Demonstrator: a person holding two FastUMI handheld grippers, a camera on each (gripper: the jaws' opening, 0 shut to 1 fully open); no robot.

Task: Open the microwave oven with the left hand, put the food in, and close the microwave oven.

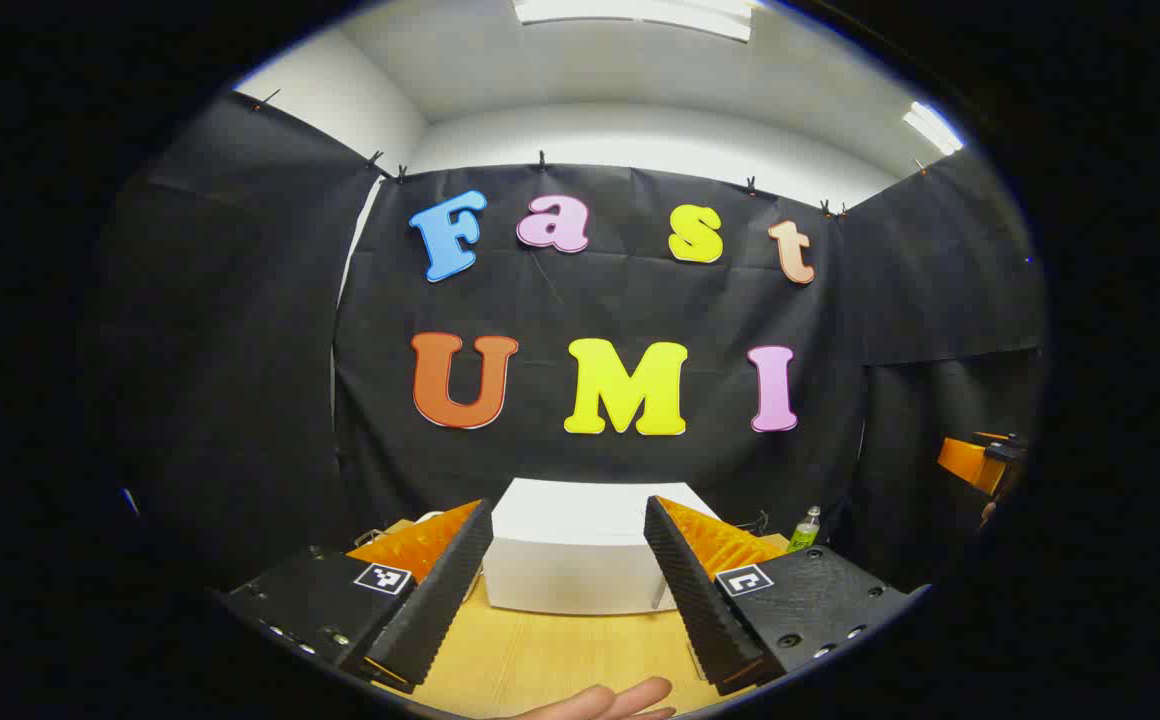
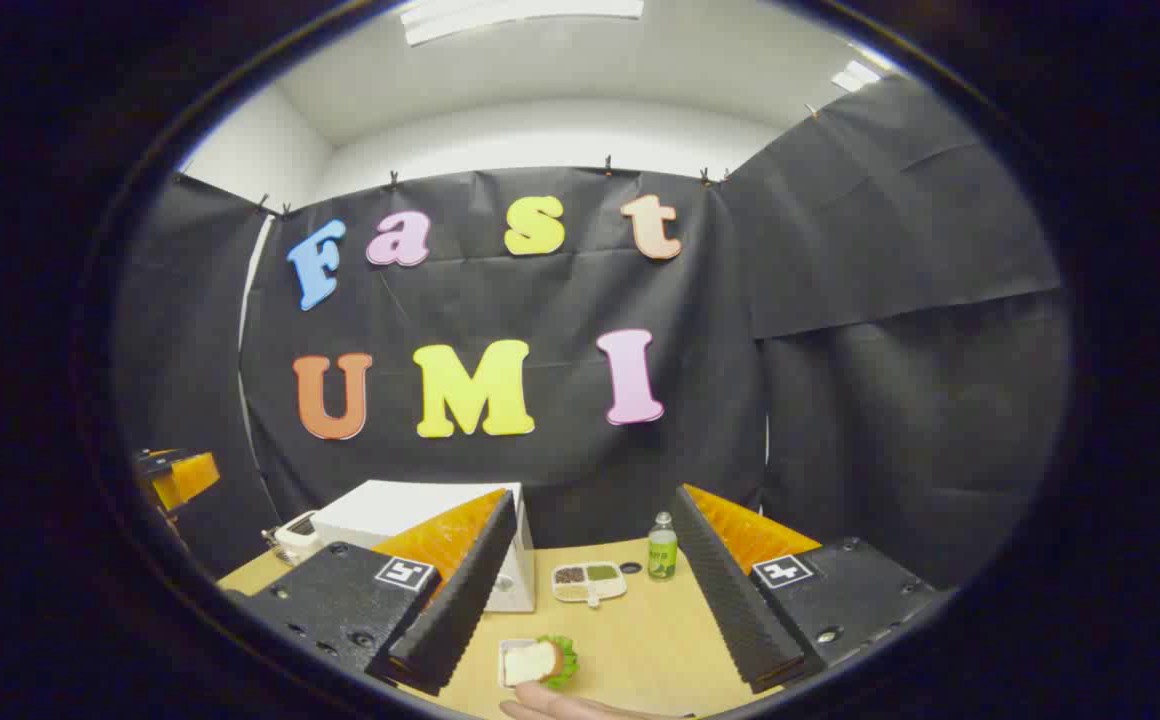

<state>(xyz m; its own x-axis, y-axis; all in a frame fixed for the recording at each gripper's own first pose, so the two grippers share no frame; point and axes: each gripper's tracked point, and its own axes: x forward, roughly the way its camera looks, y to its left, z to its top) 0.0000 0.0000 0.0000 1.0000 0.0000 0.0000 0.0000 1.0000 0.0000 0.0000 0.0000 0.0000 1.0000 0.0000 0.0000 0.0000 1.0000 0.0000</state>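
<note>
— Wood-grain bench (image 2: 640,640) under both tongs; how do they stand?
— Left tongs (image 1: 568,585) spread wide, holding nothing, aimed at the white microwave (image 1: 575,560), which is shut as far as I can tell. Right tongs (image 2: 595,600) also spread and empty, with the food (image 2: 537,662), bread with lettuce on a small dish, lying near the bench's front edge.
— Progress?
— I'd judge nothing is done: opening, loading and closing all remain.
— Any writing?
— A green bottle (image 2: 662,548) carries a label, too small to make out.

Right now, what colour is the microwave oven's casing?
White; the microwave oven shows best in the left gripper view.
</note>
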